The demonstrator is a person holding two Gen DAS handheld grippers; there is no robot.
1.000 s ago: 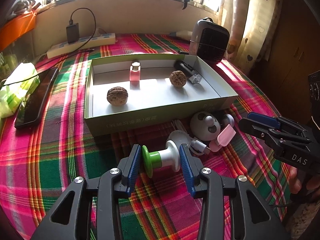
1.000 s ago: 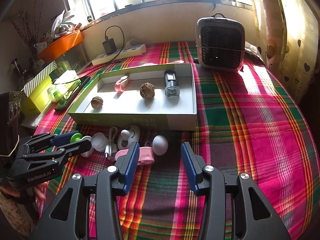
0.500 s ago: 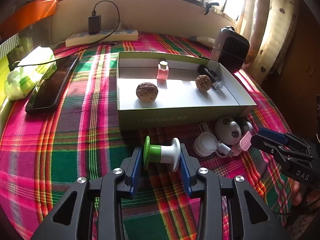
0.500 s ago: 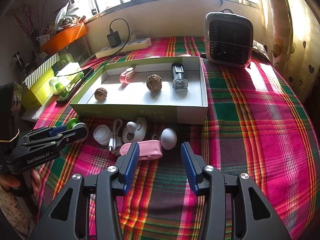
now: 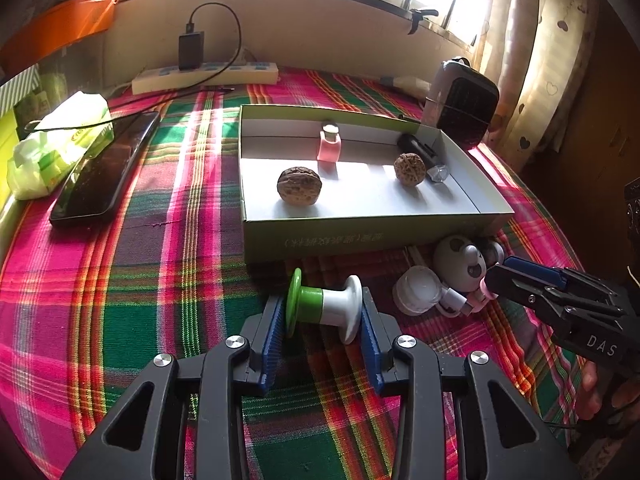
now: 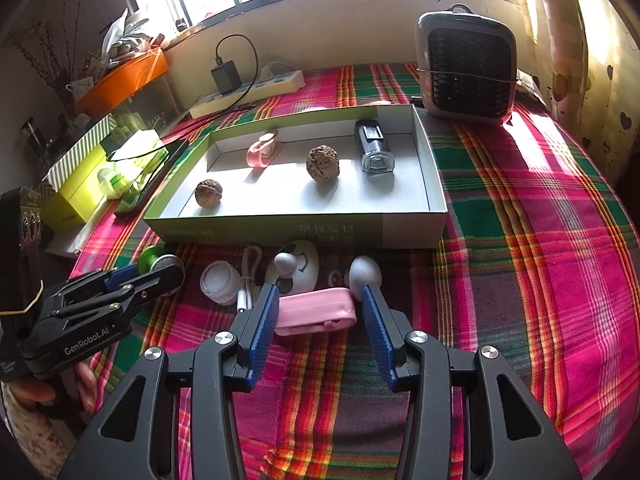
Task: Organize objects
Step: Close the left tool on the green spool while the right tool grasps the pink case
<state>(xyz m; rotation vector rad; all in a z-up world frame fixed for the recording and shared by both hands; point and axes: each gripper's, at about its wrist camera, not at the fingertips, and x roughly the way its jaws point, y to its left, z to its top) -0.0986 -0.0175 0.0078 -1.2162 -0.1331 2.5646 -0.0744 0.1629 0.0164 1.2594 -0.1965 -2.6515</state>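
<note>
Plaid cloth (image 6: 520, 240) in pink, green, dark bands covers the surface. On it: open shallow box (image 6: 296, 232) mid-cloth, heater (image 6: 466, 68) behind its right corner, power strip (image 5: 204, 76) along far wall, black phone (image 5: 104, 168) and green tissue pack (image 5: 60, 140) at left. Before the box: white jar (image 6: 220, 282), panda-face gadget (image 6: 298, 268), pink case (image 6: 316, 312), white cable (image 6: 248, 276), green-and-white spool (image 5: 324, 308).

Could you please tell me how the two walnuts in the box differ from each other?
The left walnut looks darker and smoother-ridged; the right walnut is paler, with a rough, pitted shell. The left walnut is a wide oval; the right walnut looks rounder. The left walnut lies apart from the other items; the right walnut sits close beside the black flashlight. Both rest loose on the white floor of the box.
</note>
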